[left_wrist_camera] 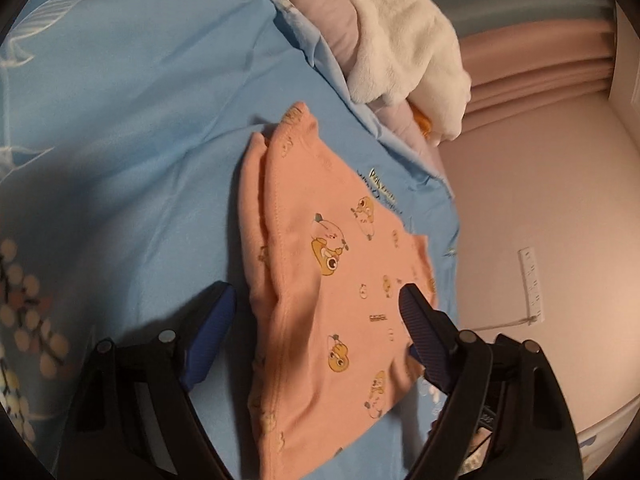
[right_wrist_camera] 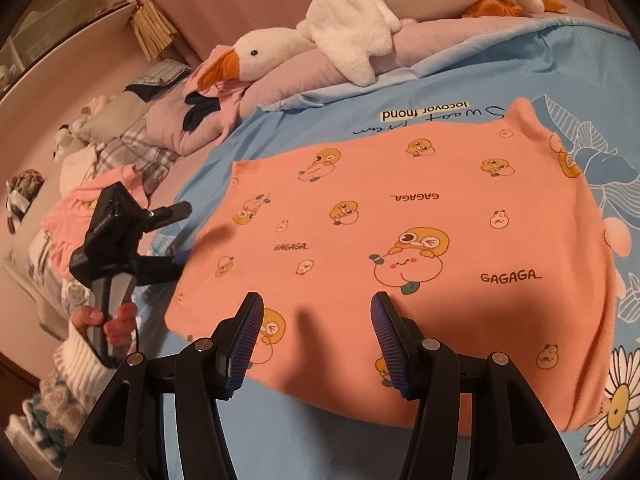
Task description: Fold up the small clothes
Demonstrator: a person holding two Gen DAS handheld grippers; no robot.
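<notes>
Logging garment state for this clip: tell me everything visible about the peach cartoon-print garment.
The peach knit garment with yellow duck cartoons and "GAGAGA..." lettering looks like soft cotton. It lies spread nearly flat on the blue printed bedsheet, with stitched hems and one edge doubled over in the left wrist view. The open left gripper straddles that end; the open right gripper hovers at its near edge. Neither visibly grips it.

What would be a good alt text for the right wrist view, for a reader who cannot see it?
A peach garment printed with cartoon ducks lies spread flat on a blue bedsheet, just ahead of the open right gripper. At the left, the left gripper reaches toward the garment's edge. A white plush goose lies behind on the pillows.
</notes>
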